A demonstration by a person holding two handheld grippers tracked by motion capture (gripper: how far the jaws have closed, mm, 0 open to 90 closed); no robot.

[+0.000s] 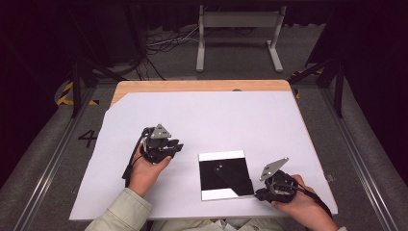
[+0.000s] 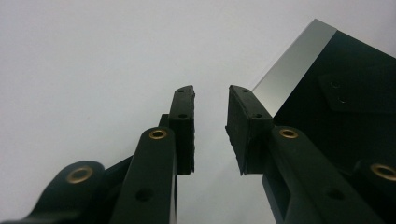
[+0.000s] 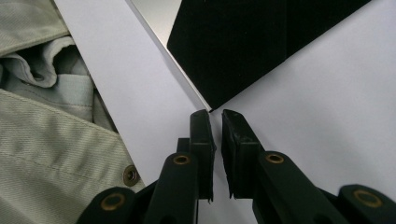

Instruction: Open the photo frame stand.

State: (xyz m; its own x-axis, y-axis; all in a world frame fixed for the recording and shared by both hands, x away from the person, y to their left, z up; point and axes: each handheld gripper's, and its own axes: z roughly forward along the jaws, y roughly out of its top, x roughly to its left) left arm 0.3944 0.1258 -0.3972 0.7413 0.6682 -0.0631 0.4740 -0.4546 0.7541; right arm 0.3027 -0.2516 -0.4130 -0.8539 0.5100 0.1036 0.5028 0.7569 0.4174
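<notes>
High view has a white sheet (image 1: 202, 139) covering most of the wooden table (image 1: 202, 85), and near its front edge sits a flat square board (image 1: 225, 175), black in the middle with pale strips along the far and near sides. A black flat piece (image 1: 232, 177) lies slanted on top of it. The left gripper (image 1: 169, 147) rests on the sheet a bit to the left of the board, not touching it, fingers (image 2: 183, 116) parted with a clear gap and nothing between them. The right gripper (image 1: 259, 194) is down at the board's near right corner. In the right gripper view its fingers (image 3: 201, 135) are nearly together, just a thin slit, with the board's corner (image 3: 211, 106) right at their tips. Can't tell if they actually touch it. A pale green sleeve (image 3: 51, 154) shows beside them.
</notes>
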